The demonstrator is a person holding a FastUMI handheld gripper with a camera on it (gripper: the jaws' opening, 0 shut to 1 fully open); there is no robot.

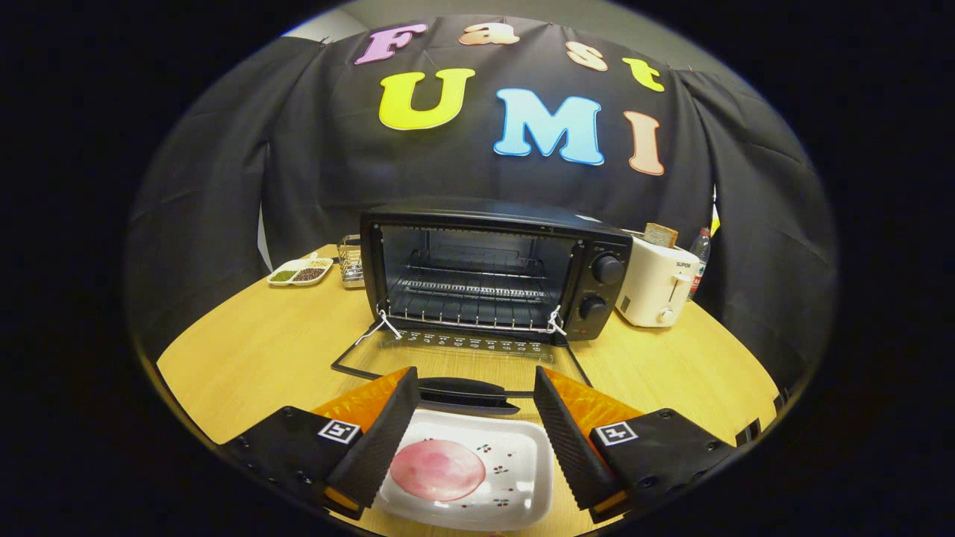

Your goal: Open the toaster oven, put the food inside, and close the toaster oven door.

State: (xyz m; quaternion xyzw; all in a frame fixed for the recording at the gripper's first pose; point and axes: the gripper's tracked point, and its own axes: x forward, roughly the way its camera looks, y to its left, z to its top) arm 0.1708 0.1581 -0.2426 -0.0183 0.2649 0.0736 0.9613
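Observation:
A black toaster oven (pixel 492 272) stands on the round wooden table (pixel 254 350) beyond my fingers. Its glass door (pixel 455 358) lies folded down flat toward me, with the door handle (pixel 466 391) just ahead of the fingertips. The wire rack (pixel 470 294) inside is bare. A white rectangular plate (pixel 515 470) holding a round pink slice of food (pixel 438 470) rests on the table between and below my fingers. My gripper (pixel 474 391) is open, its fingers spread to either side of the plate and not touching it.
A white pop-up toaster (pixel 656 287) with a bread slice (pixel 661 235) stands right of the oven, a bottle (pixel 700 257) behind it. Left of the oven are a wire holder (pixel 351 262) and a small divided dish of seeds (pixel 300 272). Black cloth walls surround the table.

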